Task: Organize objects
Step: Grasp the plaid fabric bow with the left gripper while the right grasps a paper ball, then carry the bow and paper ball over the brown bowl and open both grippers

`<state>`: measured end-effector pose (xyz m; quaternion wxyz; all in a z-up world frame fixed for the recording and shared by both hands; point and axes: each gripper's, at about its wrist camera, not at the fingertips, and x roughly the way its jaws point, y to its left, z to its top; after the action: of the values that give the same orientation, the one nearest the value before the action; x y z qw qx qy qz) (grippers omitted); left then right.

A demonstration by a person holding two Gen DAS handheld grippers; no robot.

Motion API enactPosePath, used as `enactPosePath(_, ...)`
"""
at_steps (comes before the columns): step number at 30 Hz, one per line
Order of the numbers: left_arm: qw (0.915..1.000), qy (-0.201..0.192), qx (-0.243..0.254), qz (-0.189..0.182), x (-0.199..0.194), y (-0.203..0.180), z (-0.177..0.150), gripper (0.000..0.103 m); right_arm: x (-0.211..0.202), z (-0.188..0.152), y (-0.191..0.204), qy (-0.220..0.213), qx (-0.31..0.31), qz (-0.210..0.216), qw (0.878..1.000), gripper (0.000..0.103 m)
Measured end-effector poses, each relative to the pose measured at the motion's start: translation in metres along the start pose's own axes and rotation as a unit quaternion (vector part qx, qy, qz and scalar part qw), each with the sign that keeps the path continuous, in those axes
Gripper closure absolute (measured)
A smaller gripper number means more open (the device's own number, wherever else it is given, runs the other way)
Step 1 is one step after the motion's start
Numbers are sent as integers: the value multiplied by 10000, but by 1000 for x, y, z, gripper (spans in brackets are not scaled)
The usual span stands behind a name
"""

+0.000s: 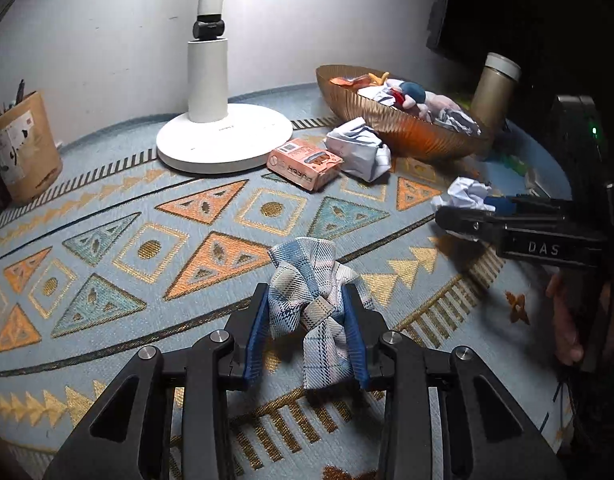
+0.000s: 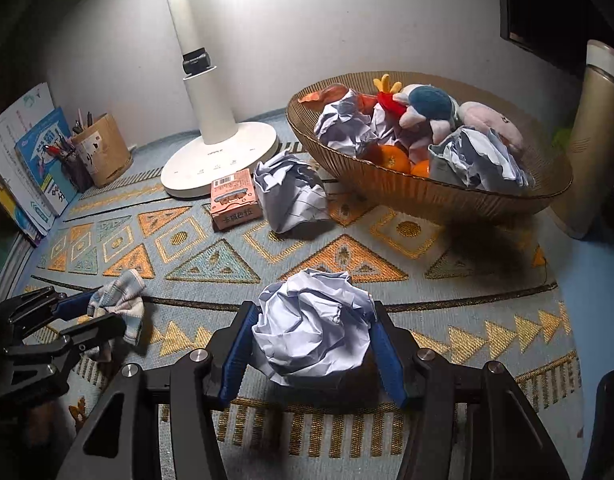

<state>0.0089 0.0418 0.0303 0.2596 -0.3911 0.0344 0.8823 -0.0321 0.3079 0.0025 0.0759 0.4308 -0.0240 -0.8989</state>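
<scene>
My left gripper (image 1: 307, 320) is shut on a crumpled blue-and-white plaid cloth (image 1: 307, 280), its blue pads pressing both sides just above the patterned mat (image 1: 147, 248). The same cloth (image 2: 119, 300) and left gripper (image 2: 87, 320) show at the left of the right wrist view. My right gripper (image 2: 313, 340) is shut on a crumpled white paper ball (image 2: 313, 332). In the left wrist view that right gripper (image 1: 463, 216) comes in from the right with the paper ball (image 1: 467, 194). A ribbed amber bowl (image 2: 487, 196) behind holds paper balls, plush toys and oranges.
Near the wall stands a white lamp base (image 2: 219, 160). A pink carton (image 2: 235, 200) and another crumpled paper (image 2: 291, 196) lie in front of it. A gold flask (image 2: 595, 152) stands right of the bowl. A pen holder (image 2: 103, 148) and books (image 2: 35, 160) sit at the far left.
</scene>
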Motion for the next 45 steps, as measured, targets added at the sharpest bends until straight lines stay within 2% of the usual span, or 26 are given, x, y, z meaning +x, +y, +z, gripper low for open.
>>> enactPosePath(3, 9999, -131, -59, 92, -5, 1, -2, 71, 2, -1, -5, 80, 111, 40, 9999, 43)
enactPosePath(4, 9998, -124, -47, 125, -5, 0, -2, 71, -1, -1, -6, 33, 135, 49, 9999, 34)
enactPosePath(7, 9998, -131, -50, 102, -5, 1, -2, 71, -6, -4, -11, -19, 213, 163, 9996, 21)
enactPosePath(10, 9998, -150, -144, 64, -6, 4, -2, 71, -5, -7, -9, 71, 161, 185, 9997, 21)
enactPosePath(12, 9997, -168, -160, 39, -7, 4, -2, 71, -4, -7, -6, 57, 91, 51, 9999, 22)
enactPosePath(15, 9998, -162, -120, 56, -7, 2, -1, 71, 0, -6, 1, 126, -79, -44, 9999, 45)
enactPosePath(18, 9999, -98, -97, 92, -5, 1, 0, 71, -5, -7, 10, 60, -320, -215, 9992, 49)
enactPosePath(20, 9999, -48, -147, 0, -6, 1, 5, 71, -13, -2, 12, 121, -363, -78, 9992, 49)
enactPosePath(22, 9998, -47, -116, -168, -11, -1, 21, 71, -33, 11, 7, -50, -295, 136, 9995, 49)
enactPosePath(24, 9994, -312, 82, -141, -21, -11, 49, 71, -59, 33, -4, -416, -141, 215, 9988, 49)
enactPosePath(27, 9970, -655, 356, -189, -25, -29, 99, 71, -89, 72, -33, -1020, 280, -50, 9944, 49)
enactPosePath(29, 9956, -745, 490, -280, -14, -41, 129, 71, -95, 96, -58, -1239, 655, -279, 9897, 48)
enactPosePath(34, 9942, -672, 499, -673, 36, -61, 178, 71, -73, 143, -112, -1273, 1454, -231, 9809, 48)
enactPosePath(40, 9915, -464, 692, -995, 90, -86, 192, 71, -26, 185, -129, -1127, 1513, -443, 9810, 48)
enactPosePath(42, 9908, -461, 733, -1038, 101, -91, 193, 64, -12, 194, -130, -1105, 1445, -581, 9816, 38)
enactPosePath(43, 9905, -451, 719, -1085, 105, -92, 193, 52, -6, 197, -131, -1101, 1409, -644, 9818, 35)
enactPosePath(44, 9906, -409, 687, -1109, 109, -93, 193, 47, -2, 199, -131, -1080, 1367, -710, 9821, 35)
enactPosePath(45, 9912, -385, 649, -1089, 111, -93, 193, 35, 1, 200, -131, -1050, 1341, -776, 9823, 35)
